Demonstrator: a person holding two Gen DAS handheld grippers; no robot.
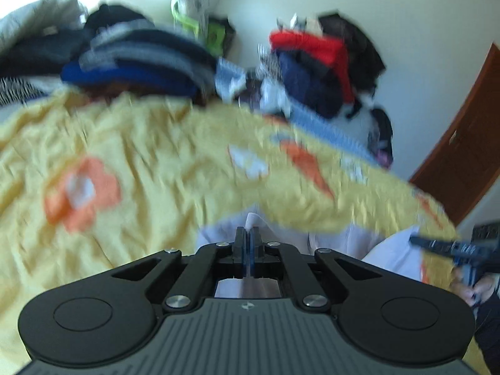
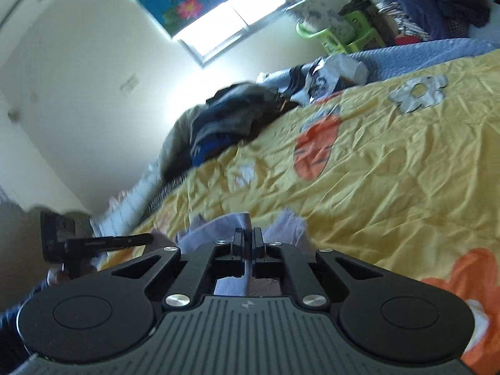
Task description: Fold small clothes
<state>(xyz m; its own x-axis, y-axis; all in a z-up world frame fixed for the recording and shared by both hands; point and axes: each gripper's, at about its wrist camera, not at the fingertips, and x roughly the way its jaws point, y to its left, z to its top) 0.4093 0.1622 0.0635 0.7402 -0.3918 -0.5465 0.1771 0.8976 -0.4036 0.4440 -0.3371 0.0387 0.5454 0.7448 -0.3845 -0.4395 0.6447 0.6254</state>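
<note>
A small pale lilac-white garment (image 1: 331,240) lies near the front of a yellow flowered bedspread (image 1: 140,156). My left gripper (image 1: 249,234) is shut on a fold of this garment. My right gripper (image 2: 248,234) is shut on another edge of the same garment (image 2: 218,228), which bunches around its fingers. The right gripper (image 1: 443,247) also shows at the right edge of the left wrist view. The left gripper (image 2: 125,240) shows at the left of the right wrist view. The left wrist view is blurred.
A stack of folded dark, grey and blue clothes (image 1: 134,59) sits at the back left of the bed. A heap of red and navy clothes (image 1: 322,62) stands at the back right. A green stool (image 2: 347,34) and a brown door (image 1: 468,143) lie beyond.
</note>
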